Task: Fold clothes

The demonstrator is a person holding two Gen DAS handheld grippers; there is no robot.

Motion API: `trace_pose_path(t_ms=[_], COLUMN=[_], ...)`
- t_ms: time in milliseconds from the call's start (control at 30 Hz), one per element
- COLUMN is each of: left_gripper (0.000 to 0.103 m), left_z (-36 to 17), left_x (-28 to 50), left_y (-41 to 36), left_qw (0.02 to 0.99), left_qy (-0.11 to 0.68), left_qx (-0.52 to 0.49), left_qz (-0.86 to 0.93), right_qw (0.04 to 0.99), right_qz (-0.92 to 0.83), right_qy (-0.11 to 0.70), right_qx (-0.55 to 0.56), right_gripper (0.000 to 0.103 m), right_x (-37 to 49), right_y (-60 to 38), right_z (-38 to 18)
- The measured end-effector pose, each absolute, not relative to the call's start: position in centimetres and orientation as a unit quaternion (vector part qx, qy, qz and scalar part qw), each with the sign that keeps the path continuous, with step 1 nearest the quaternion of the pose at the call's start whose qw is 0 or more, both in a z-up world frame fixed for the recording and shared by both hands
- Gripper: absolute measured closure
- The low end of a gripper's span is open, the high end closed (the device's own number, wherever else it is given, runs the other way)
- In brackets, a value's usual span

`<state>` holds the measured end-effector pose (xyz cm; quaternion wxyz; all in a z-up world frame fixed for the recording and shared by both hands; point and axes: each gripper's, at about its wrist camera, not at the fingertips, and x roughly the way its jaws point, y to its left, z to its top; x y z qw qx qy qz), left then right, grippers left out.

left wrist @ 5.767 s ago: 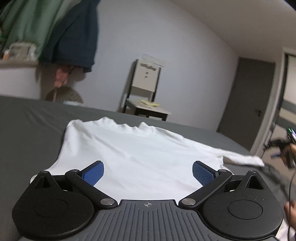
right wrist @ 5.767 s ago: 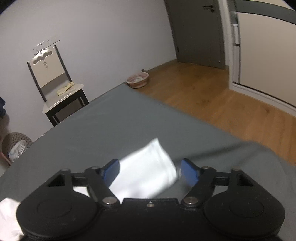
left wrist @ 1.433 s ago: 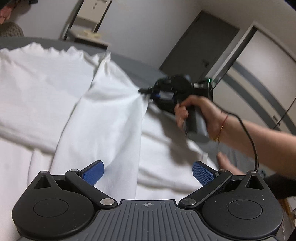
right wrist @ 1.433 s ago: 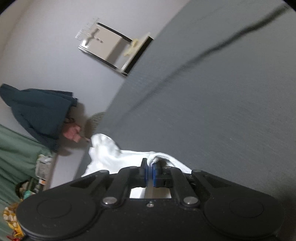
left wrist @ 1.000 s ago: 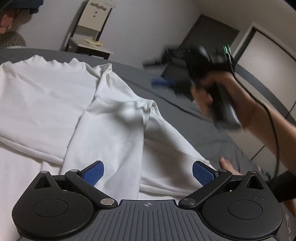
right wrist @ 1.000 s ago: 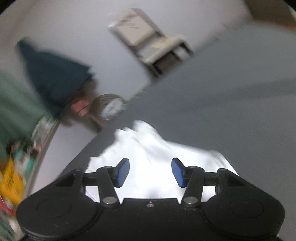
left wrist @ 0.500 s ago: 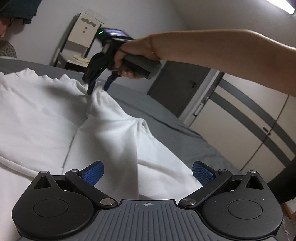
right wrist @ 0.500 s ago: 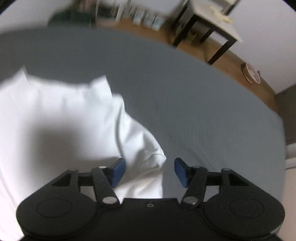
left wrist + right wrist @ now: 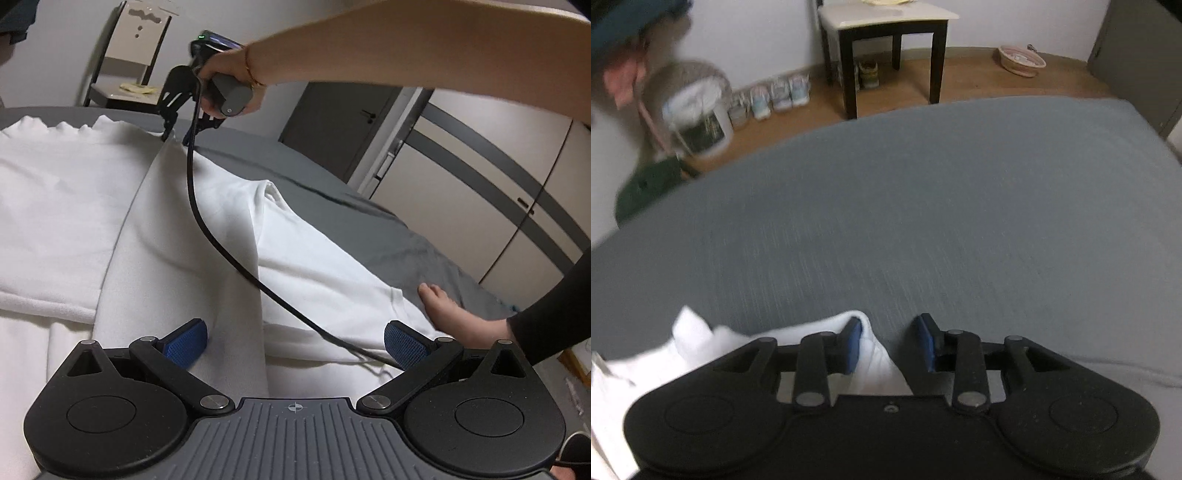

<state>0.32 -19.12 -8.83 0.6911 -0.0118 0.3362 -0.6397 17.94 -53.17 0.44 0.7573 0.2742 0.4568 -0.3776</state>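
Now the white shirt is seen spread on the grey bed, a sleeve folded across it. The left gripper is held at 6 o'clock, fingers wide apart, grasping nothing. The right gripper, parted, is placed at the shirt's 12 o'clock corner, nothing pinched.

One white garment on one grey bed; two grippers, left and right (both with jaws apart); one chair; one cable.
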Motion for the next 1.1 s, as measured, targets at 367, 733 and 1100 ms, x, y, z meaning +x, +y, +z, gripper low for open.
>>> trace_pose_path(t_ms=[367,733,1100], left_gripper=[0.000,0.000,0.000], left_z=[-8.0,-2.6,-2.6], left_x=[1.7,6.0,9.2], left_y=[-18.0,-10.2,-6.9], left_qw=[0.676,0.734,0.811], left_qy=[0.353,0.318,0.369], left_qx=[-0.004,-0.010,-0.105], left_qz=[-0.647,-0.601,-0.442], right_qw=[0.847,0.910,0.881], right_qz=[-0.281,0.071,0.140], right_qy=[0.361,0.400,0.415], right_qx=[0.271,0.081,-0.179], right_gripper=[0.042,0.028,0.040], right_x=[10.6,-4.6,-11.2], right_y=[-50.3,-31.7,-14.8], right_z=[5.2,11.7,4.7])
